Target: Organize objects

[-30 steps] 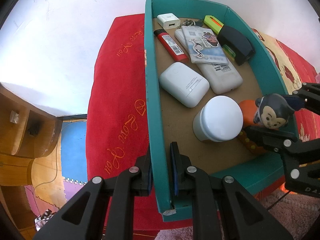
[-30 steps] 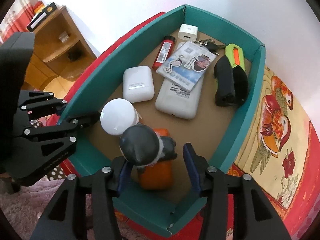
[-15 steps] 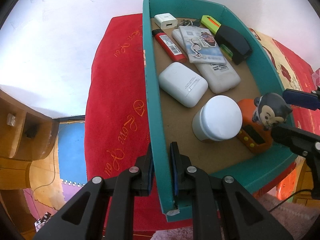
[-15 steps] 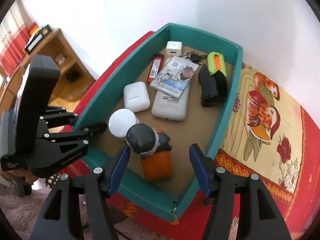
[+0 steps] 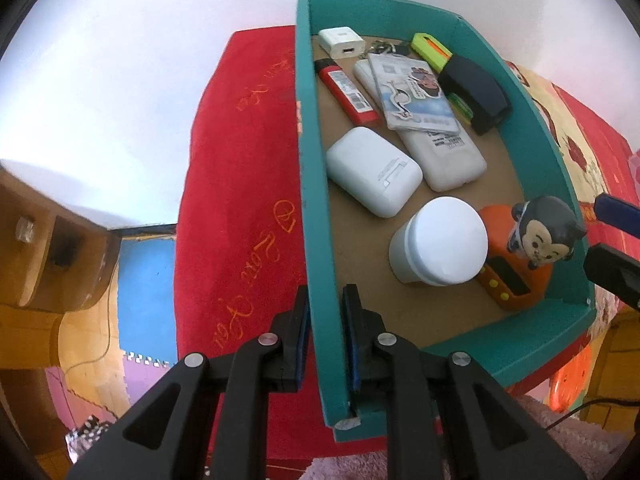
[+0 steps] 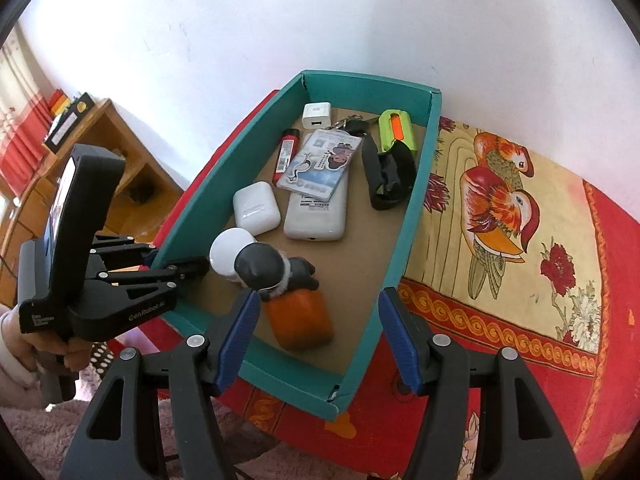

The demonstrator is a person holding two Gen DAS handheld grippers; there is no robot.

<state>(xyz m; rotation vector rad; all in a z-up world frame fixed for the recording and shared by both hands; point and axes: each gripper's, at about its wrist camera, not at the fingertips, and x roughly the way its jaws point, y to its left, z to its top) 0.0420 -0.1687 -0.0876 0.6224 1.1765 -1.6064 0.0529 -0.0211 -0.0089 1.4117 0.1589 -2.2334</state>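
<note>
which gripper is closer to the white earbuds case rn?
Left. The left gripper is clamped on the teal box wall right beside the earbuds case. The right gripper is open, back at the box's near end by the monkey toy.

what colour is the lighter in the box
Red lighter, with a white barcode label; clearest in the left wrist view.

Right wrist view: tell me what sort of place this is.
Probably a room in a home. A teal tray of pocket items sits on a red embroidered cloth with a bird design, against a plain white wall, with a wooden shelf unit and pink rug nearby.
</note>
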